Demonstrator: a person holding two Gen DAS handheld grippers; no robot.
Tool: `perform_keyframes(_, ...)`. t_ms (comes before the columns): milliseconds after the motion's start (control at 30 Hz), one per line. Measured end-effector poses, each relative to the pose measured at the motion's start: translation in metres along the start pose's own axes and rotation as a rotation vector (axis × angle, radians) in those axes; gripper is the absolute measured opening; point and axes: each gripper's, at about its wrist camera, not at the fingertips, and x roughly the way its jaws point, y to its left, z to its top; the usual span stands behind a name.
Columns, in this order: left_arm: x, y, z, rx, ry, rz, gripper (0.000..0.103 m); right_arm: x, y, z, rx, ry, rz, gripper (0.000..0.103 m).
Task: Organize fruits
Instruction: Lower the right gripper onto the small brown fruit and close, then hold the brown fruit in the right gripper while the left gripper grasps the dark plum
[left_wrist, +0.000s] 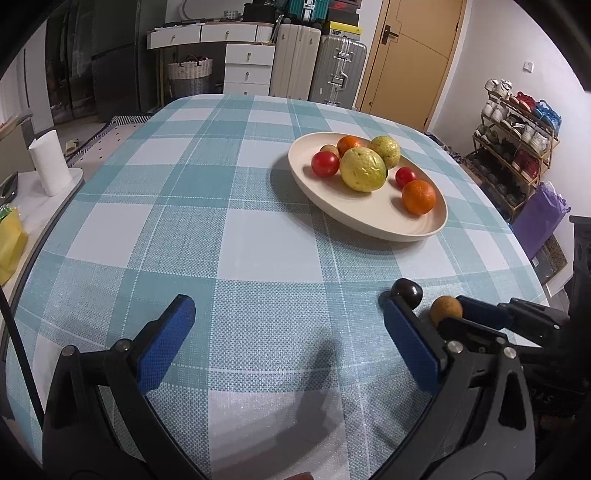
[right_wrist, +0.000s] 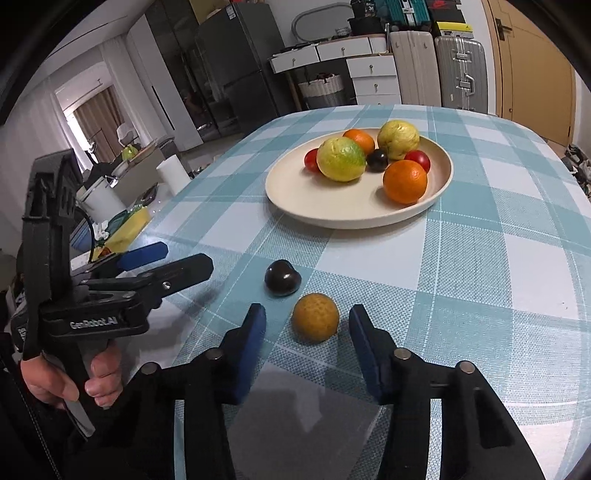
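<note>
A small brown-yellow round fruit (right_wrist: 315, 322) lies on the checked tablecloth between the blue pads of my right gripper (right_wrist: 307, 312), with a gap on each side, so the jaws stand open around it. A dark round fruit (right_wrist: 281, 282) sits just beyond it to the left. Farther back is a cream plate (right_wrist: 332, 218) with two yellow-green fruits, two oranges, red tomatoes and a dark fruit. My left gripper (left_wrist: 288, 310) hovers open over bare cloth with nothing between its fingers. In the left wrist view the brown-yellow fruit (left_wrist: 446, 310) and dark fruit (left_wrist: 406, 291) show by its right finger.
A hand (right_wrist: 99, 376) holds the left gripper (right_wrist: 177, 260) at the table's left edge. A paper towel roll (left_wrist: 50, 162) stands on a side counter to the left. A shoe rack (left_wrist: 517, 147) is off the right side. Drawers and suitcases stand behind the table.
</note>
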Motion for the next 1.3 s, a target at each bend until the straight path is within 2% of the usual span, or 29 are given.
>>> perform_keyframes(33,0.001,0.000,0.000,0.001,0.004,-0.001,0.102,0.001,0.000,0.000,0.000,0.004,0.004,0.034)
perform_keyframes(100,0.001,-0.001,0.001,0.004,0.005,-0.009,0.102,0.003,0.001,-0.001,-0.002,0.011,0.005,0.027)
perform_keyframes(333,0.001,-0.011,0.006,0.026,0.022,-0.070,0.102,0.000,-0.004,-0.001,0.026,-0.009,0.016,0.027)
perform_keyframes(533,0.015,-0.028,0.011,0.045,0.115,-0.163,0.102,-0.012,-0.013,0.000,0.045,-0.054,0.023,0.027)
perform_keyframes(767,0.024,-0.058,0.019,0.144,0.110,-0.127,0.101,-0.026,-0.026,0.000,0.057,-0.091,0.016,0.027)
perform_keyframes(900,0.028,-0.066,0.022,0.154,0.117,-0.155,0.101,-0.034,-0.035,0.001,0.064,-0.116,0.013,0.027)
perform_keyframes(933,0.029,-0.067,0.023,0.157,0.121,-0.158,0.099,-0.036,-0.037,0.001,0.068,-0.122,0.010,0.027)
perform_keyframes(1000,0.033,-0.071,0.023,0.174,0.136,-0.156,0.082,-0.038,-0.042,0.000,0.076,-0.127,0.008,0.027)
perform_keyframes(1067,0.037,-0.073,0.023,0.194,0.161,-0.144,0.071,-0.040,-0.048,-0.001,0.089,-0.131,0.007,0.027)
perform_keyframes(1167,0.039,-0.069,0.023,0.162,0.180,-0.200,0.058,-0.042,-0.055,-0.002,0.113,-0.132,0.014,0.027)
perform_keyframes(1233,0.040,-0.067,0.023,0.149,0.186,-0.214,0.046,-0.043,-0.058,-0.003,0.124,-0.136,0.016,0.027)
perform_keyframes(1267,0.041,-0.068,0.023,0.153,0.192,-0.218,0.036,-0.043,-0.059,-0.004,0.124,-0.135,0.018,0.027)
perform_keyframes(1300,0.041,-0.068,0.023,0.152,0.199,-0.238,0.034,-0.043,-0.058,-0.004,0.124,-0.133,0.020,0.027)
